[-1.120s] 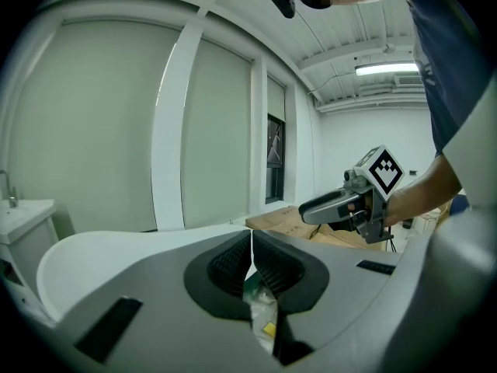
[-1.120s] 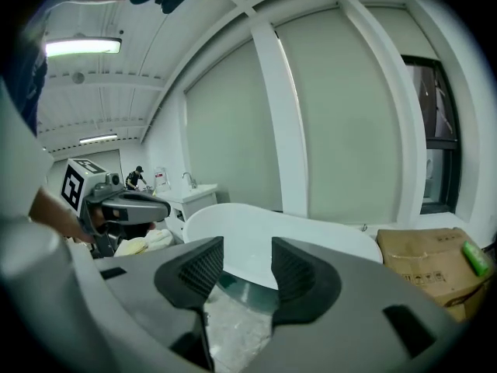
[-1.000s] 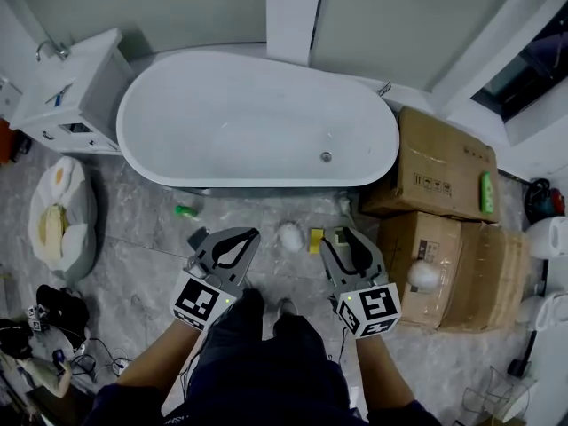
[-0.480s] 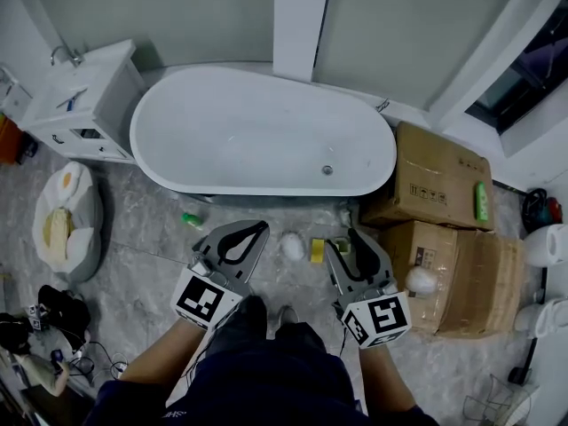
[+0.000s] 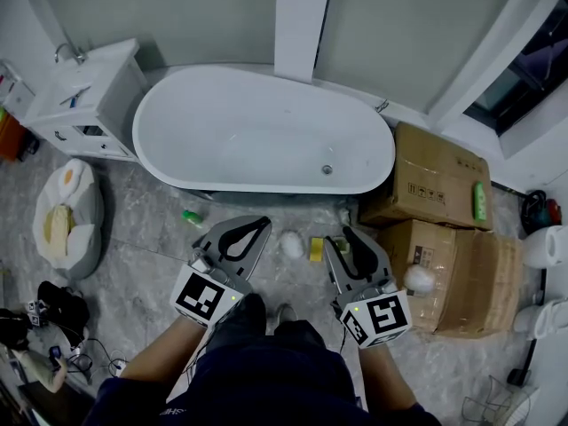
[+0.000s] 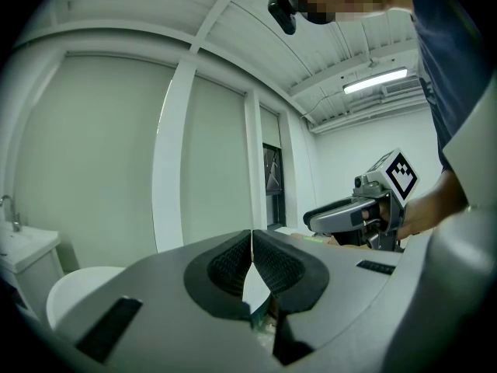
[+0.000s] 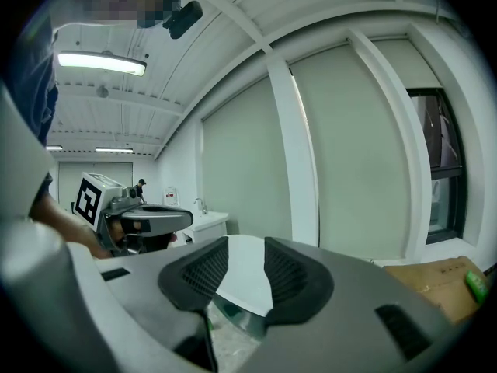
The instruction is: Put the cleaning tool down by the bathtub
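Note:
The white bathtub (image 5: pixel 257 127) stands across the middle of the head view. On the grey floor just in front of it lie a white round puff (image 5: pixel 291 244) and a yellow sponge (image 5: pixel 316 249), between my two grippers. My left gripper (image 5: pixel 262 224) is shut, its tips touching with nothing between them (image 6: pixel 251 239). My right gripper (image 5: pixel 342 236) hovers right of the sponge. Its jaws are closing, still apart and empty, and the tub (image 7: pixel 245 274) shows through the gap. Neither gripper touches the puff or sponge.
A small green bottle (image 5: pixel 192 217) lies on the floor left of the left gripper. Cardboard boxes (image 5: pixel 439 176) stack at the tub's right end, with a white ball (image 5: pixel 419 279) and a green bottle (image 5: pixel 480 201) on them. A white vanity (image 5: pixel 84 87) and a bag (image 5: pixel 62 220) stand at the left.
The head view has shifted slightly, so the tub sits a little lower and further right. Both grippers stay low over the floor in front of it. Nothing was taken or let go.

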The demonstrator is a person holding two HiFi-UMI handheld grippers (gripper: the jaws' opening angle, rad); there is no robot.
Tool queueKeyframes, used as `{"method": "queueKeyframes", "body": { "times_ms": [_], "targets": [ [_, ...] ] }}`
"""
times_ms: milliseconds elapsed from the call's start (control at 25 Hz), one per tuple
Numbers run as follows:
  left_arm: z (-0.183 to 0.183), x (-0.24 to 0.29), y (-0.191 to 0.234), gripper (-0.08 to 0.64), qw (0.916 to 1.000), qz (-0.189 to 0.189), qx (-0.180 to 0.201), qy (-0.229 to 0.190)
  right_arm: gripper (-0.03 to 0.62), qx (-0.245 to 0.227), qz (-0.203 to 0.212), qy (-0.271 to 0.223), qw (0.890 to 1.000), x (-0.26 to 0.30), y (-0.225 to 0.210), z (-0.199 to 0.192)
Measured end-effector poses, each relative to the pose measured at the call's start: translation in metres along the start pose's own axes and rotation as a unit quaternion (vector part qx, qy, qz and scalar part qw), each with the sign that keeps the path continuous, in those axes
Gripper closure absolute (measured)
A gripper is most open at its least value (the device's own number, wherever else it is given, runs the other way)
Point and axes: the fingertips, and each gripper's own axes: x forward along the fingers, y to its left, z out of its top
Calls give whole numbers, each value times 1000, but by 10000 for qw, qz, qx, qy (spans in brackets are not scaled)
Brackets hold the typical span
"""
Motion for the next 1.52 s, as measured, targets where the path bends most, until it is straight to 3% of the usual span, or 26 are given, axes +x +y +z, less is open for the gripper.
{"method": "queueKeyframes", "body": {
  "times_ms": [640, 1520],
  "targets": [
    [17, -2, -17, 528, 9998, -114, 116, -91, 535, -67, 140, -122, 9998, -10, 9, 11],
    [22, -6, -26, 528, 9998, -98, 145, -130, 588, -95, 274, -241, 9993, -15, 20, 16]
  ]
}}
